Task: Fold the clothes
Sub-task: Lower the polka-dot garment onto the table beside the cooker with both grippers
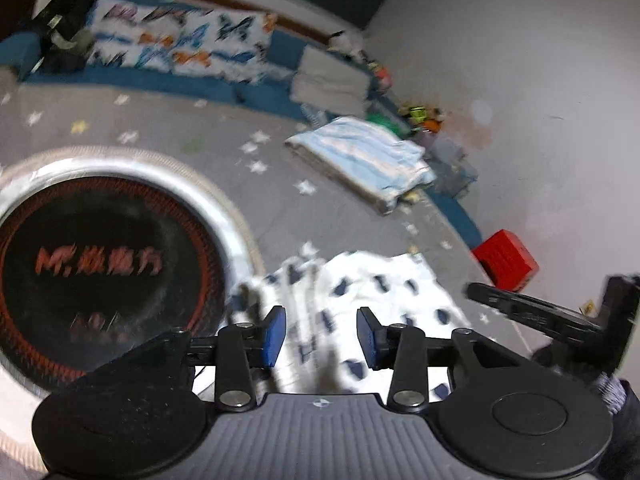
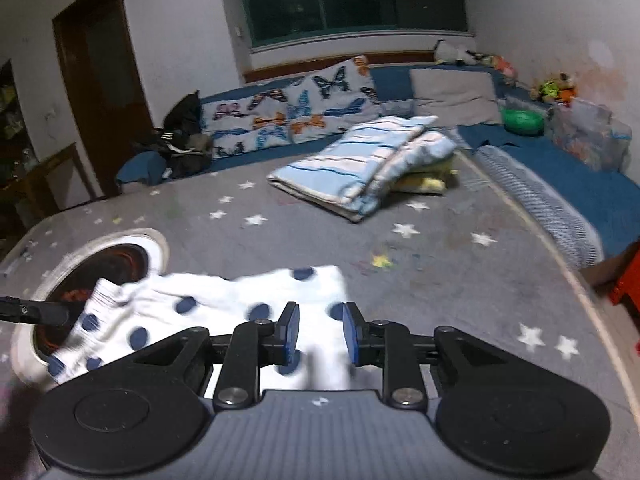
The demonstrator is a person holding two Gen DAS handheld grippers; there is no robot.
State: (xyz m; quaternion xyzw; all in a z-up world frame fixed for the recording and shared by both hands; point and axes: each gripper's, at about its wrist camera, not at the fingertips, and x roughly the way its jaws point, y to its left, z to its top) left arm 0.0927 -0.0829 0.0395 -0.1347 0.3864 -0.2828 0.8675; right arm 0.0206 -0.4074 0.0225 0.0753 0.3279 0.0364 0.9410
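Note:
A white garment with dark blue dots [image 1: 360,292] [image 2: 224,316] lies crumpled on the grey star-patterned mat [image 2: 440,248], partly over a round black and white disc. My left gripper [image 1: 321,334] hovers over the garment, open, with nothing between its blue pads. Over the garment's right part my right gripper [image 2: 321,332] is open too, its pads apart and empty. The right gripper's black finger shows at the right edge of the left wrist view [image 1: 520,308]. A thin black part of the left gripper [image 2: 32,310] enters the right wrist view from the left.
A round black disc with red lettering and a white rim [image 1: 100,256] [image 2: 104,264] lies left of the garment. A folded blue-striped blanket [image 2: 360,160] [image 1: 360,156] lies farther back. A red box [image 1: 506,260], butterfly cushions [image 2: 296,108] and toys line the blue border.

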